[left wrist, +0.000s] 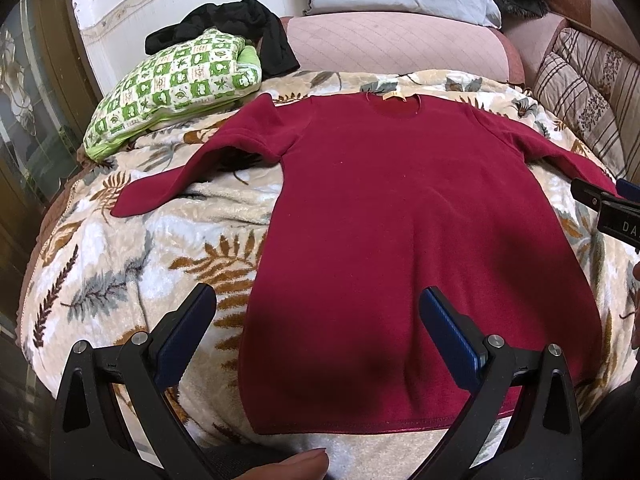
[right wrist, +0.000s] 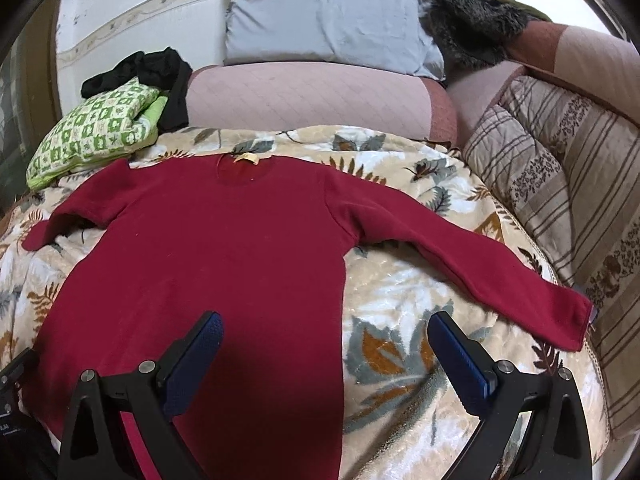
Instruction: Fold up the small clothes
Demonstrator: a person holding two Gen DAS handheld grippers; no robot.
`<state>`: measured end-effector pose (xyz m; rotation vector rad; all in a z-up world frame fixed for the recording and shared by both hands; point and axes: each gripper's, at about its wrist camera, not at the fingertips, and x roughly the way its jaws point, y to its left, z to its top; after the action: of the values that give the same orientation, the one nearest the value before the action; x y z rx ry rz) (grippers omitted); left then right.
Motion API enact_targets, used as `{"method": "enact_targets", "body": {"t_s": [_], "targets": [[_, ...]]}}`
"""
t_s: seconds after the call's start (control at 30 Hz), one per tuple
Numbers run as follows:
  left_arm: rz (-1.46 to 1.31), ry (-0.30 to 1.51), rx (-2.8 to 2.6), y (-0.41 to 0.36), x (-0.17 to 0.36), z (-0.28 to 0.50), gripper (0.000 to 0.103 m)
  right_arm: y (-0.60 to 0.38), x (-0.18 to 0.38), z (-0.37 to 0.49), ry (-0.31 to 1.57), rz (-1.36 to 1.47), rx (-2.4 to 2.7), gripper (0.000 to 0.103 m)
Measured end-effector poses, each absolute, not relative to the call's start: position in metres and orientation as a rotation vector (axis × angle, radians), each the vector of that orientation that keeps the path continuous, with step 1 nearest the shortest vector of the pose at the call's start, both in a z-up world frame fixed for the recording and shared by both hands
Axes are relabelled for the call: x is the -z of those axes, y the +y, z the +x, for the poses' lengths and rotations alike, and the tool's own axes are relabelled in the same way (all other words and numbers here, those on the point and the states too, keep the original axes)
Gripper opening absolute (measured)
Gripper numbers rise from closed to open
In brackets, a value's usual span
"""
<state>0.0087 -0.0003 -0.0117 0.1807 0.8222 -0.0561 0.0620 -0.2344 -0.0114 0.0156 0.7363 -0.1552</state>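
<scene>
Tongs on both sides stood wide and empty: the left gripper (left wrist: pixel 318 316) hung over the lower left part of the red sweater (left wrist: pixel 400 220), one blue pad above the leaf-print blanket (left wrist: pixel 120 280) just off the garment's edge and the other above its body, while the right gripper (right wrist: pixel 324 340) straddled the sweater's right side seam, one pad over red cloth and the other over blanket. Neither seemed to touch the fabric, though the views could not settle that. Outward from the tongs, the sweater lay flat and front-up on the blanket, hem nearest the grippers, neckline and tan label (right wrist: pixel 247 158) farthest, with the right sleeve (right wrist: pixel 480 256) stretched out straight away from the body and the left sleeve (left wrist: pixel 192 172) angled out and slightly rumpled near the armpit. By the look of it, the garment had been spread but no fold made, so the step in hand was probably the start of the first fold. That next move likely called for each gripper to close on a sleeve or side edge and carry it over the body. Beyond the sweater's left shoulder sat a green checked bundle (left wrist: pixel 172 84) with a black garment (left wrist: pixel 240 28) on it; past the neckline lay a pink cushion (right wrist: pixel 308 92).
</scene>
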Motion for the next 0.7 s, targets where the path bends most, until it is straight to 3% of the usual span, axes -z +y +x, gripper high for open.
{"method": "enact_targets", "body": {"t_s": [0.7], "targets": [[0.034, 0.88, 0.114, 0.023, 0.0, 0.029, 0.102, -0.24, 0.006, 0.06, 0.696, 0.028, 0.192, 0.101]]}}
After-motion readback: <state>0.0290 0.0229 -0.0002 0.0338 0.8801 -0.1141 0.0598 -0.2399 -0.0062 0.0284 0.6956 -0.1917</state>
